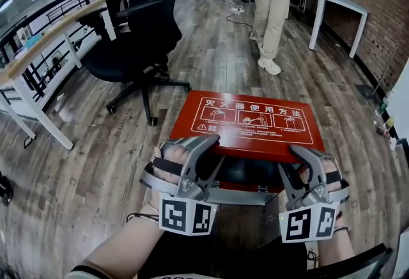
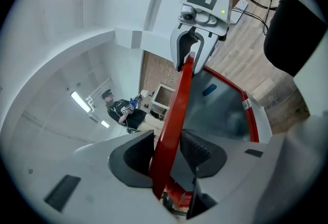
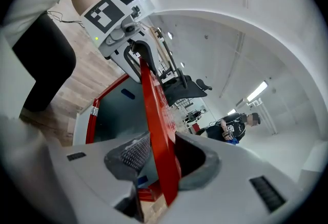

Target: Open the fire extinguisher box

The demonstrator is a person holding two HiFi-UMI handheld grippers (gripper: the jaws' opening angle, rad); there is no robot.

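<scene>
A wooden floor (image 1: 83,163) is being viewed from above, with a black office chair (image 1: 144,22) and, near it, a fire extinguisher box (image 1: 239,196) standing on it. The box's red lid (image 1: 252,119) is being held raised, its front edge pinched near the left corner by the left tool (image 1: 203,145) and near the right corner by the right tool (image 1: 300,155).
</scene>
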